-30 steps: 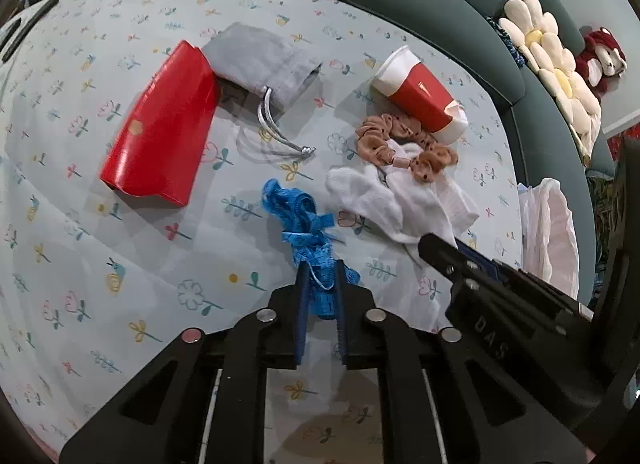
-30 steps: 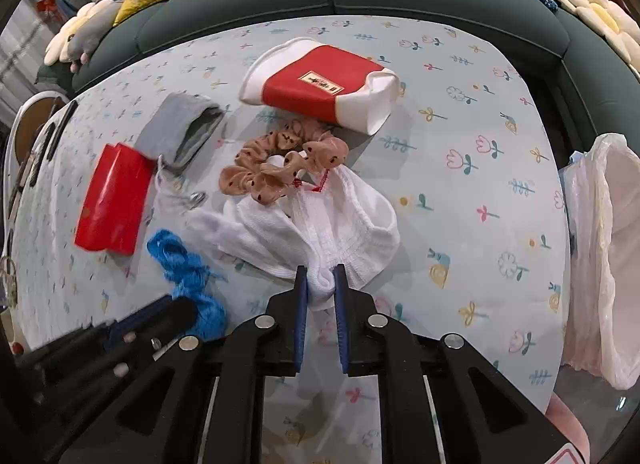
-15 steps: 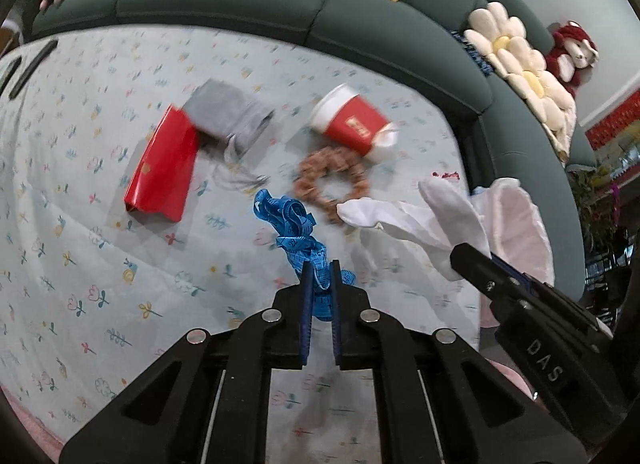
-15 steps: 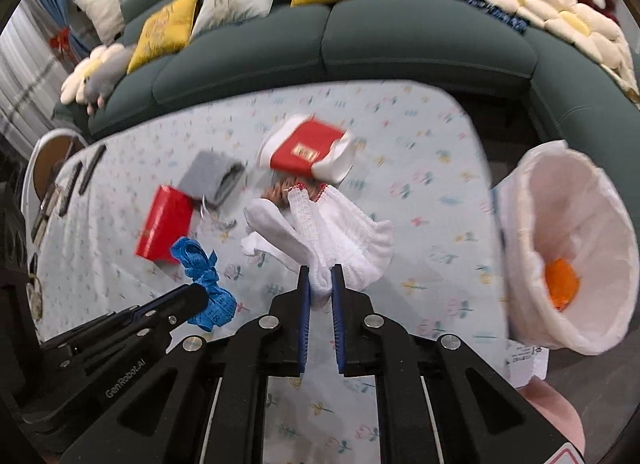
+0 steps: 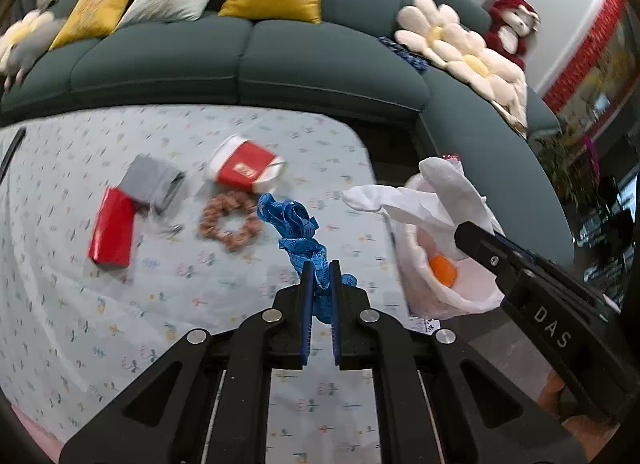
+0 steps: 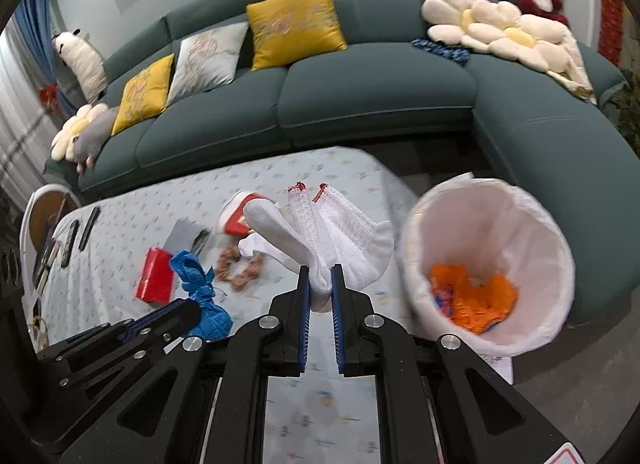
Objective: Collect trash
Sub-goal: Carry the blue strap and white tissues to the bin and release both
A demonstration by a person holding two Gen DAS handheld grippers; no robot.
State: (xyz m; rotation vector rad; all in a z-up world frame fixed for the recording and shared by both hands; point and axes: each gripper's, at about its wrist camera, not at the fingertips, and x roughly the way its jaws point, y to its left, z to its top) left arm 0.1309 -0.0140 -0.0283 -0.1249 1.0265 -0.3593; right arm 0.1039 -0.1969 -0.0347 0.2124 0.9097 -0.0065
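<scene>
The left gripper point(image 5: 320, 280) is pinched tight on a bunched blue tape point(image 5: 294, 230), which hangs lifted clear of the table point(image 5: 80, 304); the right gripper point(image 6: 320, 284) is likewise clamped on a wad of white socks point(image 6: 320, 232), held up in the air just left of the bin point(image 6: 408, 248). Both loads seem raised so they can travel over the table edge and drop into the lined bin, which stands beside the table's right end with orange waste point(image 6: 476, 296) already at its bottom. The socks are closer to the bin's mouth and look set to go in first; the tape is behind, over the table. On the cloth lie a red-and-white cup point(image 5: 248, 172) on its side, a brown scrunchie point(image 5: 230, 222), a grey pouch point(image 5: 154, 182) and a red packet point(image 5: 112, 232) touching it. Nothing blocks the way to the bin, though the two grippers are close and could crowd each other at its rim. A green sofa point(image 6: 360, 92) curves behind.
</scene>
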